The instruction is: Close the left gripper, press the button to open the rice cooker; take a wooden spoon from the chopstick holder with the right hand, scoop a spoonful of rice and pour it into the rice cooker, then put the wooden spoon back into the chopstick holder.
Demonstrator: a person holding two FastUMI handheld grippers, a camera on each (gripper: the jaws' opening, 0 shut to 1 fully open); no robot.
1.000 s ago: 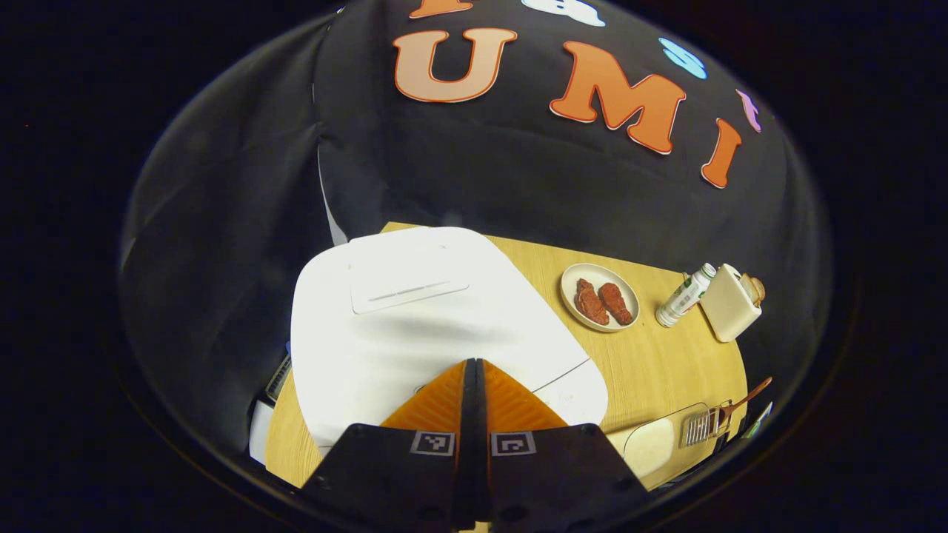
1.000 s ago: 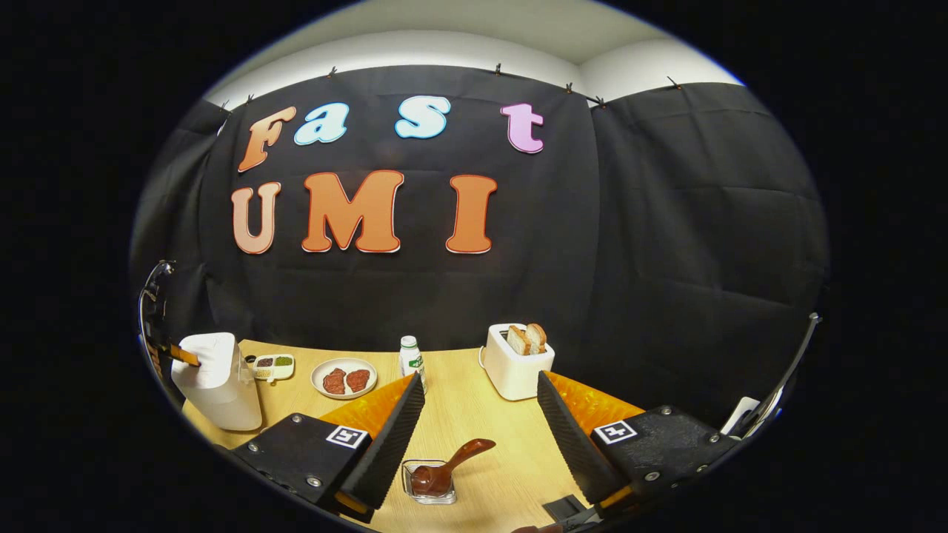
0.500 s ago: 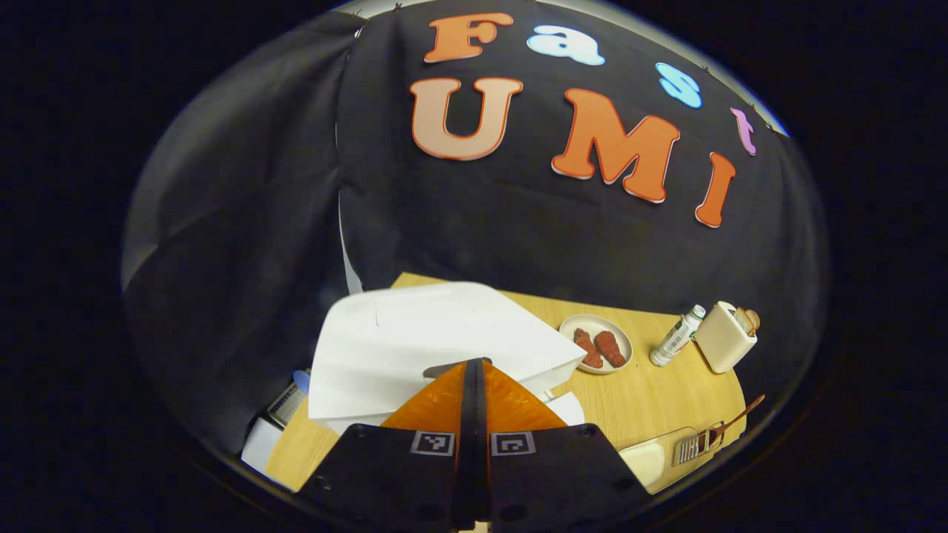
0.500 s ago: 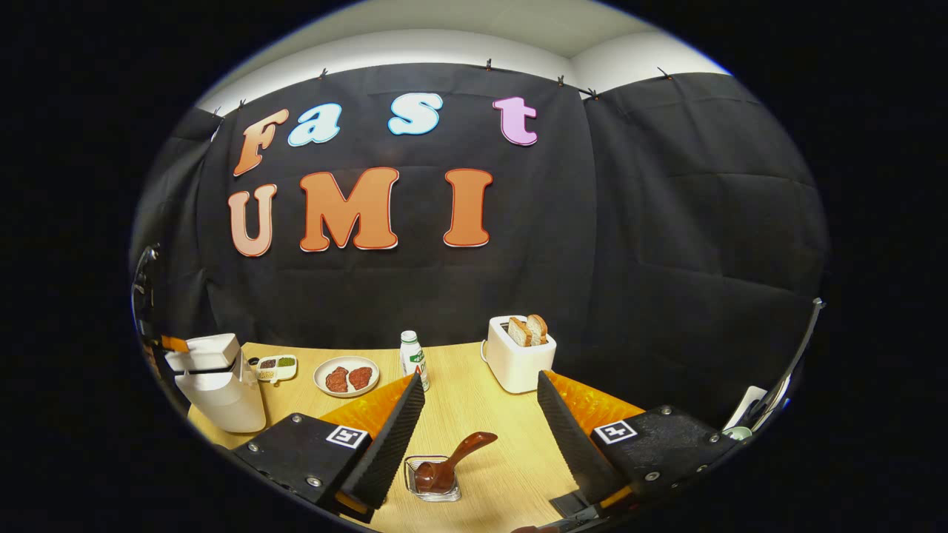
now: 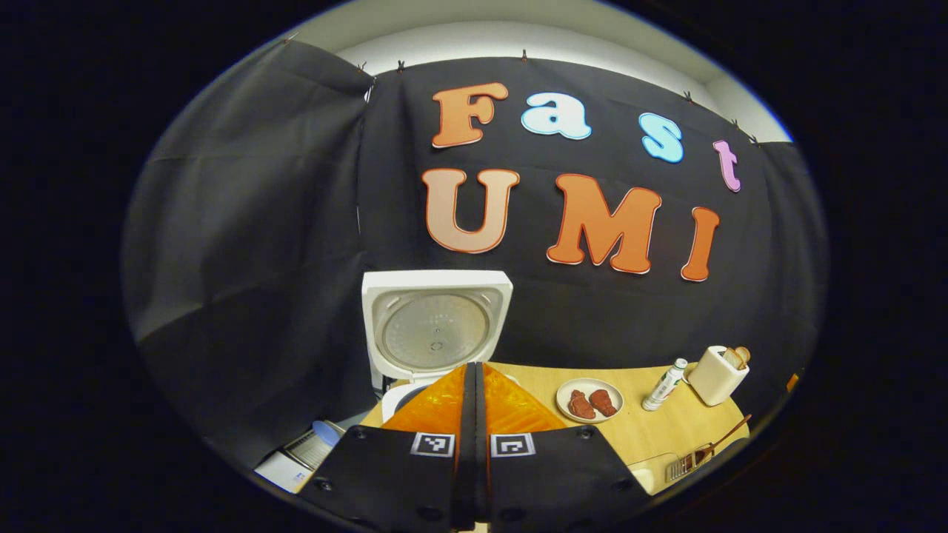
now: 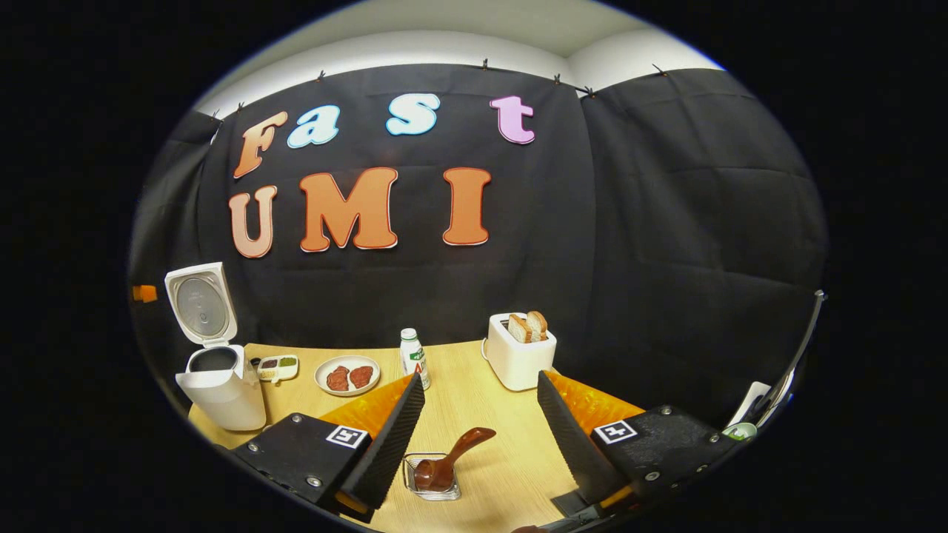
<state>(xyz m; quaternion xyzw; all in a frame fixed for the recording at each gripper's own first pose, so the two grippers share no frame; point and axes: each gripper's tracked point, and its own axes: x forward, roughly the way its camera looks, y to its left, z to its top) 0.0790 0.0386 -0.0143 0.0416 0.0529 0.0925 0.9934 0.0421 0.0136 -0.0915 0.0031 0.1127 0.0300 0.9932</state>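
Wooden spoon (image 6: 444,463) between wide-apart right tongs (image 6: 480,385)

we see a table (image 6: 474,414) of pale wood with a fine straight grain and a matt finish. at nine o'clock in the right gripper view the rice cooker (image 6: 218,389) looks like smooth white plastic with a soft sheen; its raised lid (image 5: 435,326) carries a dull grey metal-looking inner plate. the wooden spoon (image 6: 448,463) at six o'clock is dark brown and glossy, sitting in a chopstick holder (image 6: 432,480) of thin shiny wire. the toaster (image 6: 518,359) is smooth, matt cream. the plate (image 6: 346,375) looks glazed. the booth wall (image 6: 666,237) is matt black cloth, creased.
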